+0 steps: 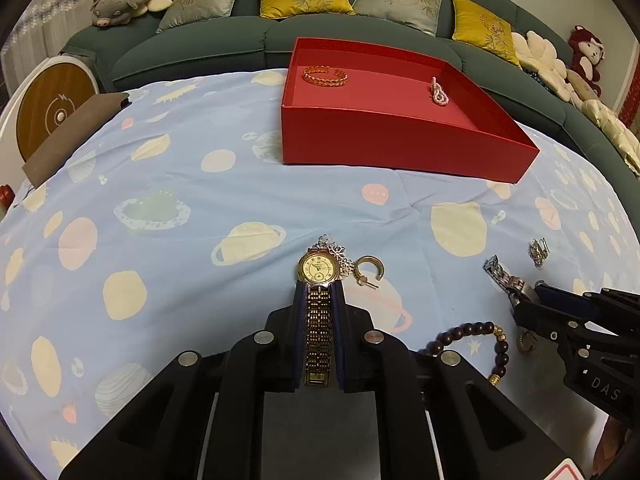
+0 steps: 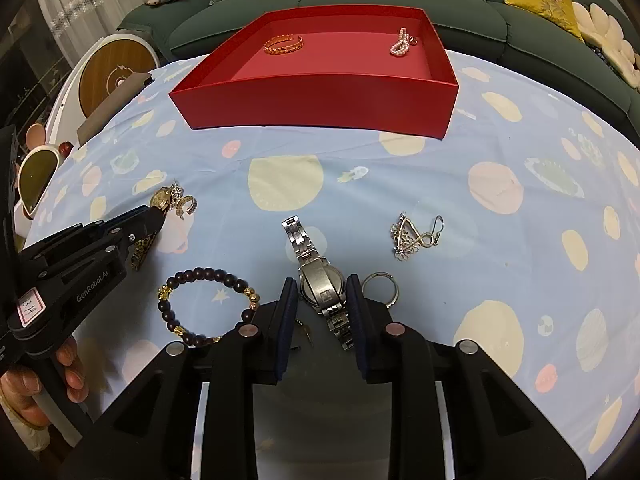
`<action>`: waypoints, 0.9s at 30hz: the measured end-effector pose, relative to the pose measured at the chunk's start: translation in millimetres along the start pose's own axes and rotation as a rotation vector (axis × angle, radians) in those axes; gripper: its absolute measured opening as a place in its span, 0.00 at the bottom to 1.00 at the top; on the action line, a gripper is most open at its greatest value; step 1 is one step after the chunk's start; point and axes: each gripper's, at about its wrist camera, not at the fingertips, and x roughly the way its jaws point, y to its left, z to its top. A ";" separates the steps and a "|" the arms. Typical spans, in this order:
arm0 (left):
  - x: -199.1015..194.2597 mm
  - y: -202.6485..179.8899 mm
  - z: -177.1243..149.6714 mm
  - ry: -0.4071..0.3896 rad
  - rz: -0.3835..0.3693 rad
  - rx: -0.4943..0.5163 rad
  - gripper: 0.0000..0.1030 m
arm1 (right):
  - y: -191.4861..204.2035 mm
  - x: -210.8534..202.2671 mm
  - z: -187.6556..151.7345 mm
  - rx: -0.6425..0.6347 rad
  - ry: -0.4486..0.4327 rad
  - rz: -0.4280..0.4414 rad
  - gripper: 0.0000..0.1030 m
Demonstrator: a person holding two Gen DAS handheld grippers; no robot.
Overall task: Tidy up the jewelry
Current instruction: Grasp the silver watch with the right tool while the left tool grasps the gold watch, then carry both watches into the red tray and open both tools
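Note:
My left gripper [image 1: 319,290] is shut on the band of a gold watch [image 1: 319,270], whose face pokes out past the fingertips. A silver flower chain [image 1: 334,250] and a gold hoop earring [image 1: 369,268] lie beside it. My right gripper [image 2: 322,288] is closed around the case of a silver watch [image 2: 320,286]. A dark bead bracelet [image 2: 204,304], a silver ring [image 2: 380,286] and a silver pendant earring [image 2: 412,236] lie on the cloth. The red box [image 1: 400,148] holds a gold bangle [image 1: 325,76] and a pink bead piece [image 1: 438,92].
A blue planet-print cloth [image 1: 200,184] covers the table. A green sofa [image 1: 240,36] with cushions stands behind it. A round white and wood device [image 1: 52,104] and a brown pouch [image 1: 72,136] sit at the left edge. Sunglasses [image 2: 34,178] lie far left.

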 end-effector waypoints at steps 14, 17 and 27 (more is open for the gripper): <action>-37.1 -4.6 5.1 -0.042 -0.109 -0.005 0.09 | 2.0 -17.3 5.8 -0.001 -0.062 -0.003 0.10; -41.8 -6.0 5.7 -0.048 -0.119 -0.003 0.09 | 2.2 -20.2 7.7 0.000 -0.073 -0.002 0.10; -55.5 -3.1 12.8 -0.069 -0.145 -0.016 0.09 | -7.7 -45.7 16.9 0.025 -0.161 0.002 0.10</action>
